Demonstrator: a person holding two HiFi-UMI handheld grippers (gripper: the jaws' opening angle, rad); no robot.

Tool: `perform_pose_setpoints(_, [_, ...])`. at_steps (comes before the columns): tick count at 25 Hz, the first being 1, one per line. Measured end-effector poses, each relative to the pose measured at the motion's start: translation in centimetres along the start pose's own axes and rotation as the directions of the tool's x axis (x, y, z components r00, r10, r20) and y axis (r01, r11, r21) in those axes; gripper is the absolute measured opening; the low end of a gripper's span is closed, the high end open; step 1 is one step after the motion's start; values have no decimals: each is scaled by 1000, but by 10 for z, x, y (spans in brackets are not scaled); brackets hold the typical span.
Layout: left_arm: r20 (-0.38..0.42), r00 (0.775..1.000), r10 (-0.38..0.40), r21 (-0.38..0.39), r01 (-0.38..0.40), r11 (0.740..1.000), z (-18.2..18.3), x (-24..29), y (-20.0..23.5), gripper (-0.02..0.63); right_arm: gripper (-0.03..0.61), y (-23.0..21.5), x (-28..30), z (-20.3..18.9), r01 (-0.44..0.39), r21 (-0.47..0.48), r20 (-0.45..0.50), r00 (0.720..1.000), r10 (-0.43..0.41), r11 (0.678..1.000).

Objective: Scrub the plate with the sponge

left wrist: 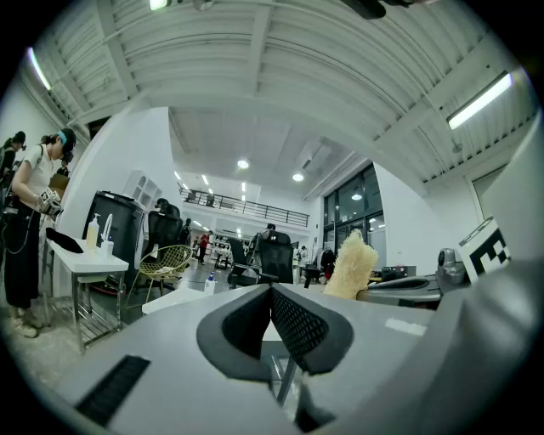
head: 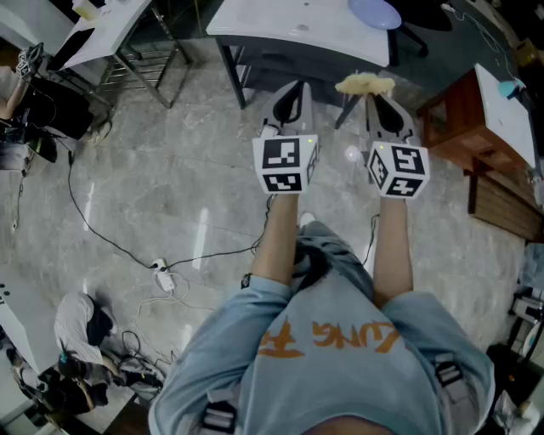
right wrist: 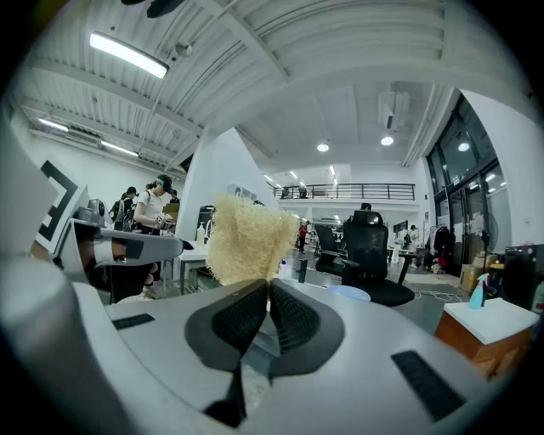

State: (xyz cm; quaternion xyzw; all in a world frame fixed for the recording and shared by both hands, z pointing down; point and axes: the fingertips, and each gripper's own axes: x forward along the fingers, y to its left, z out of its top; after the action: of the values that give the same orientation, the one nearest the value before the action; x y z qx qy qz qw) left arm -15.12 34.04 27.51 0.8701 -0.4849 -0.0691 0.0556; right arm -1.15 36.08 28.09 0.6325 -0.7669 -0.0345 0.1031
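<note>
My right gripper [head: 380, 95] is shut on a pale yellow fibrous sponge [head: 365, 83], which sticks out past its tips. In the right gripper view the sponge [right wrist: 245, 245] rises from between the closed jaws of that gripper [right wrist: 269, 290]. My left gripper [head: 290, 95] hangs beside it, shut with nothing in it; in its own view the left gripper [left wrist: 272, 293] has its pads pressed together, and the sponge [left wrist: 350, 265] shows to the right. A light blue plate [head: 375, 13] lies on the white table [head: 289, 30] ahead; the plate [right wrist: 348, 293] sits low beyond the jaws.
A wooden cabinet [head: 459, 110] stands to the right of the table. Cables and a power strip [head: 161, 273] lie on the grey floor at left. Another white table [head: 106, 30] is at the upper left. A black office chair [right wrist: 370, 255] and several people stand further off.
</note>
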Motion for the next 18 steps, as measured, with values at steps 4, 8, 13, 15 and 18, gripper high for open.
perform_pose_setpoints(4, [-13, 1000, -8, 2, 8, 1000, 7, -5, 0, 3, 14, 4, -5, -5, -36, 70, -4, 999, 37, 997])
perform_pose_setpoints(8, [-15, 1000, -25, 2, 25, 1000, 13, -4, 2, 3, 15, 0, -6, -2, -16, 98, -7, 1000, 17, 995])
perform_pose_setpoints(13, [1, 1000, -18, -11, 18, 1000, 22, -4, 5, 3, 15, -12, -12, 11, 3, 104, 13, 1000, -5, 995])
perform_pose_setpoints(15, [8, 1000, -22, -17, 22, 1000, 24, -1, 7, 3, 15, -14, -13, 13, 15, 98, 15, 1000, -16, 995])
perform_pose_setpoints(18, [17, 1000, -13, -51, 14, 999, 25, 4, 14, 3, 15, -13, -16, 12, 13, 53, -5, 1000, -13, 999])
